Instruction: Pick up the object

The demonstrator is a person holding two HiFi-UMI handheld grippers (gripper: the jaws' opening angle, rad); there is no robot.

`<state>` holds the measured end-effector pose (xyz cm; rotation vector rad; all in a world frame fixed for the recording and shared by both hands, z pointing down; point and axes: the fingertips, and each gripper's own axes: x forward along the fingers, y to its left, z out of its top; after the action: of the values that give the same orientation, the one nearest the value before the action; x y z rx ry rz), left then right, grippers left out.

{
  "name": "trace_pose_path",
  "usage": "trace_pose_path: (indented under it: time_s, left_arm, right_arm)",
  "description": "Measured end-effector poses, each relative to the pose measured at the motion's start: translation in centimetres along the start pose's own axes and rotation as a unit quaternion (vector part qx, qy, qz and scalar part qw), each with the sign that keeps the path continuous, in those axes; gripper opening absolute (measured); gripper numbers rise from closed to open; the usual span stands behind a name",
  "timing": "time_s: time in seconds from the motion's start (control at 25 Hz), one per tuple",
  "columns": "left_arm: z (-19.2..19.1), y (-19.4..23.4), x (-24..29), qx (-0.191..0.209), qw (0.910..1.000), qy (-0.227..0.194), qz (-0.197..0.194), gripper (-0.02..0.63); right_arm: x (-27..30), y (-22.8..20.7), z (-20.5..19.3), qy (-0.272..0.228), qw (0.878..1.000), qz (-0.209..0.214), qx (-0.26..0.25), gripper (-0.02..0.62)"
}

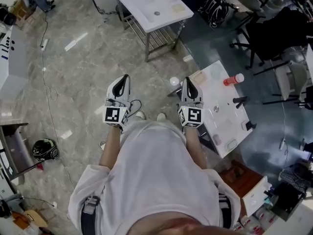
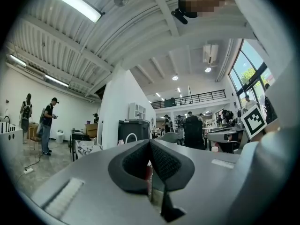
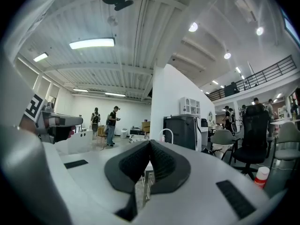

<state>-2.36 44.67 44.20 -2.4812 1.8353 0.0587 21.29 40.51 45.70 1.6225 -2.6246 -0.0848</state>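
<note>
I hold both grippers up at chest height, pointing out level over the floor. My left gripper (image 1: 125,78) (image 2: 150,142) is shut with its pads touching and nothing between them. Just as empty and shut is my right gripper (image 1: 188,81) (image 3: 150,142). To my right stands a small white table (image 1: 230,124). On it lie a red bottle with a white cap (image 1: 234,80) (image 3: 260,176), a black object (image 1: 240,101) and a few small items. Neither gripper touches any of these things.
A larger white table on a metal frame (image 1: 166,17) stands ahead. Office chairs (image 1: 264,31) crowd the far right. A dark helmet (image 1: 45,149) lies on the floor at left, and a brown cabinet (image 1: 242,177) sits at lower right. People stand far off (image 3: 111,125).
</note>
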Motion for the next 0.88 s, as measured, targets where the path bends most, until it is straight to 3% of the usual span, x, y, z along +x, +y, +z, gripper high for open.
trace_pose_path:
  time_s: [0.32,0.6,0.72,0.88]
  left_arm:
    - [0.9,2.0,-0.9,0.017,0.9998,-0.003,-0.007,0.0]
    - [0.1,5.7,-2.7,0.017,0.9998,0.007,0.006,0.0]
    - [0.1,6.8,-3.1,0.035,0.9994,0.003,0.002,0.0]
    - [0.0,8.7,-3.5,0.023,0.9997,-0.001,0.004,0.0]
  right_arm:
    - [0.8,1.3,0.4,0.003,1.0,-0.01,0.011,0.035]
    - [2.7,2.5,-0.4,0.019,0.999,-0.025,0.018,0.283]
    - [3.6,3.4,-0.3,0.023,0.999,-0.03,0.009,0.352]
    - [4.7,5.3,-0.1,0.031,0.999,-0.027,-0.001,0.395]
